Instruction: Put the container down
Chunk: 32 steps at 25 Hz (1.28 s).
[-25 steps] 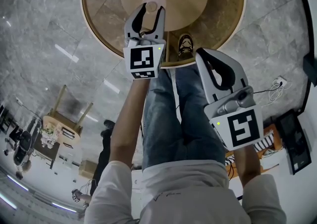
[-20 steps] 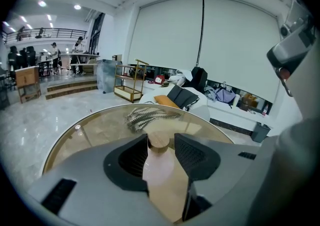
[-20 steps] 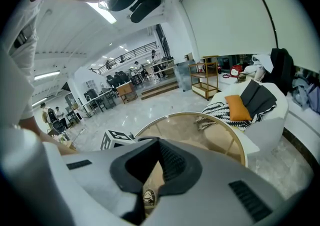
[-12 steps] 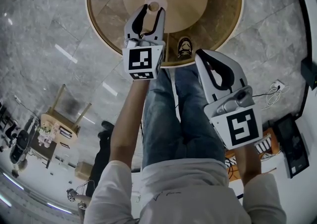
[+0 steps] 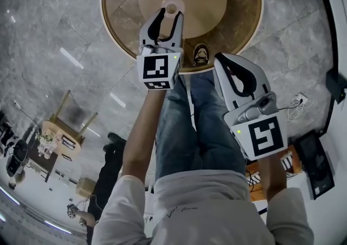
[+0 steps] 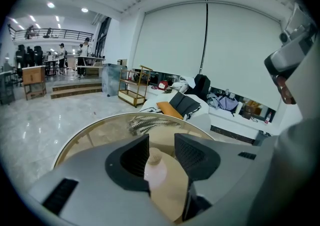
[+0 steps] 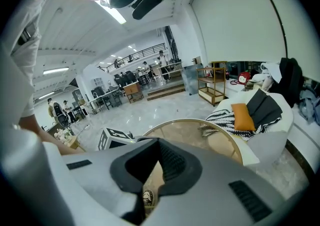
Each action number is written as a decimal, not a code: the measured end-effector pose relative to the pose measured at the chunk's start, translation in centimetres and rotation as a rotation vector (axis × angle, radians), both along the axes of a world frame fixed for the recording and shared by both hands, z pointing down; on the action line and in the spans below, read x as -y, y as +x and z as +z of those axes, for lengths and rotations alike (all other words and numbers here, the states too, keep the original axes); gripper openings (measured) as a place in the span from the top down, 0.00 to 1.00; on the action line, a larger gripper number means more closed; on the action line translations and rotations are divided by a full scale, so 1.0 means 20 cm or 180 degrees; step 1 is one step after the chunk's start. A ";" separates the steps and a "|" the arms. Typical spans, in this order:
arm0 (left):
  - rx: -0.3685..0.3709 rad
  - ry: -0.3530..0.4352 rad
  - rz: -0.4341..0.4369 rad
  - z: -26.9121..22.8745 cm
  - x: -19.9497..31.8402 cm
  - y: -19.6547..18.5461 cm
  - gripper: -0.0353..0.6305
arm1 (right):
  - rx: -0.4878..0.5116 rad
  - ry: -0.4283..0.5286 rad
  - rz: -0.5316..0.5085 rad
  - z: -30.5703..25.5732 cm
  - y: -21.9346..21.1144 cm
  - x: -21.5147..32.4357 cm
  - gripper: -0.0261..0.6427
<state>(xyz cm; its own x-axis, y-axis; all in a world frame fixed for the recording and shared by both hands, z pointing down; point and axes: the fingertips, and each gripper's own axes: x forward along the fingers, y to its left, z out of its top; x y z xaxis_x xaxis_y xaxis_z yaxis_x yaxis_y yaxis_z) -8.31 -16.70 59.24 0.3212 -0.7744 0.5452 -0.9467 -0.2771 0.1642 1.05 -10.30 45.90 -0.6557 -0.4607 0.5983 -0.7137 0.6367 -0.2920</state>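
A small pale pink container (image 5: 172,7) with a narrow cap stands over the round wooden centre of the table (image 5: 217,0). My left gripper (image 5: 171,13) reaches to it, jaws apart, the container at the fingertips. In the left gripper view the container (image 6: 155,167) lies against the left jaw, with a bare gap to the right jaw of the left gripper (image 6: 161,142). My right gripper (image 5: 226,60) hangs lower, over the person's legs, jaws together and empty. The right gripper view shows its jaws (image 7: 157,156) closed, with the table behind.
The table has a glass outer ring (image 5: 116,21) with a gold rim. A shoe (image 5: 201,53) shows at its near edge. A wooden chair (image 5: 68,130) stands on the marble floor at left. Cables and a socket (image 5: 298,100) lie at right.
The view has shifted slightly. The container now sits a little farther out at the left fingertips than a second ago. The right gripper has hardly moved.
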 end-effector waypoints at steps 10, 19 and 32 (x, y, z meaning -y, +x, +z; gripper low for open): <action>-0.0167 0.0026 -0.0048 -0.18 -0.02 0.04 0.70 | -0.0003 0.0082 -0.0085 -0.10 0.00 0.03 0.94; -0.0170 0.0074 -0.0049 -0.37 -0.03 0.05 0.76 | 0.0010 0.0153 -0.0081 -0.23 0.01 0.06 0.94; -0.0271 -0.0037 0.0019 -0.65 -0.15 0.05 0.76 | 0.0020 0.0291 -0.0164 -0.43 -0.02 0.06 0.94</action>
<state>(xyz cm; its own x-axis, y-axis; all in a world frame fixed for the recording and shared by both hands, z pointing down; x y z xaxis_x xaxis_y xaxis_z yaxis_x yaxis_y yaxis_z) -7.26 -13.67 46.21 0.3712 -0.7662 0.5246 -0.9276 -0.2802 0.2471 0.61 -11.46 37.38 -0.6835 -0.4788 0.5510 -0.6778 0.6966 -0.2354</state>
